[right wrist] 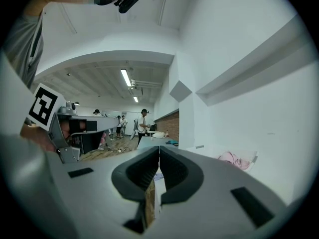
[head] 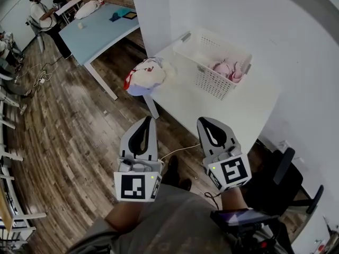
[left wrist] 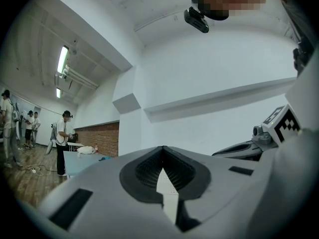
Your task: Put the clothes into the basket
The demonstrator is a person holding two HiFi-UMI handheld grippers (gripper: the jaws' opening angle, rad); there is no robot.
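A white slatted basket [head: 197, 48] stands on the white table [head: 249, 112] with a pink garment [head: 228, 69] inside it. A bundle of red, white and lilac clothes [head: 144, 76] hangs over the table's left corner. My left gripper [head: 144, 121] and right gripper [head: 207, 123] are held side by side before the table's near edge, well short of the clothes. Both are shut with nothing between the jaws. In the right gripper view the pink garment [right wrist: 233, 160] shows in the basket, past the shut right gripper [right wrist: 158, 150]. The left gripper [left wrist: 163, 149] points at the white wall.
A pale blue table [head: 100, 28] with small items stands at the back left, a person [head: 45, 20] beside it. Wooden floor lies left of the white table. A black office chair [head: 283, 181] sits at the right. White chair frames [head: 10, 157] line the left edge.
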